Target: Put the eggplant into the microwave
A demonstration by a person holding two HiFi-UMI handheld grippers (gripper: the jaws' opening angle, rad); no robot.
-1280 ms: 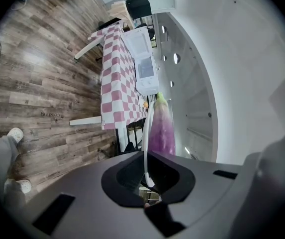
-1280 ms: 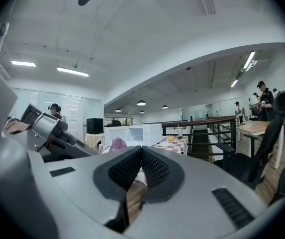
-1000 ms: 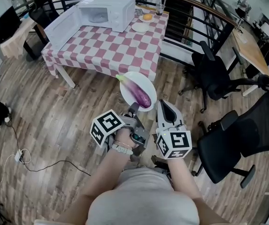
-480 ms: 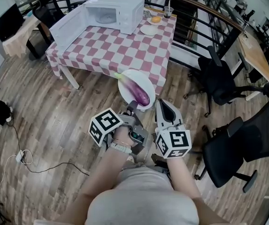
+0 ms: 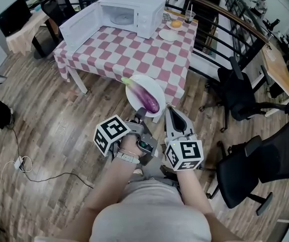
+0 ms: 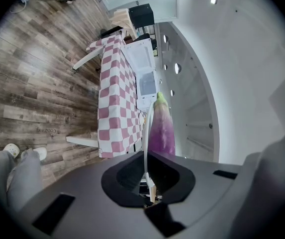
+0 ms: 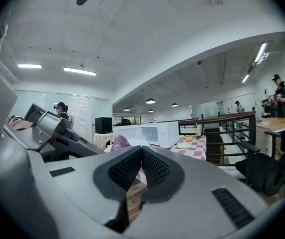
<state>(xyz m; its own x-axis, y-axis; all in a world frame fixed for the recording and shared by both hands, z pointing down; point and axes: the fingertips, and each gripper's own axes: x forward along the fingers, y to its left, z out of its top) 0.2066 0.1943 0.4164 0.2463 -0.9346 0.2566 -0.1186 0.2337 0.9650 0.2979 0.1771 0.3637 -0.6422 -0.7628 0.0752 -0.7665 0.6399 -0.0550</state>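
Our left claw clenches the near rim of a white plate, the eggplant lying on it just beyond the tips, our right claw closed and empty alongside, and the open microwave stands well beyond on the checked table.

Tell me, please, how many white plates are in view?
3. A white round plate bearing the purple eggplant is gripped by the left tool; an empty plate lies near the pink-checked table's far right corner; a smaller plate behind it holds orange food. Others may be hidden.
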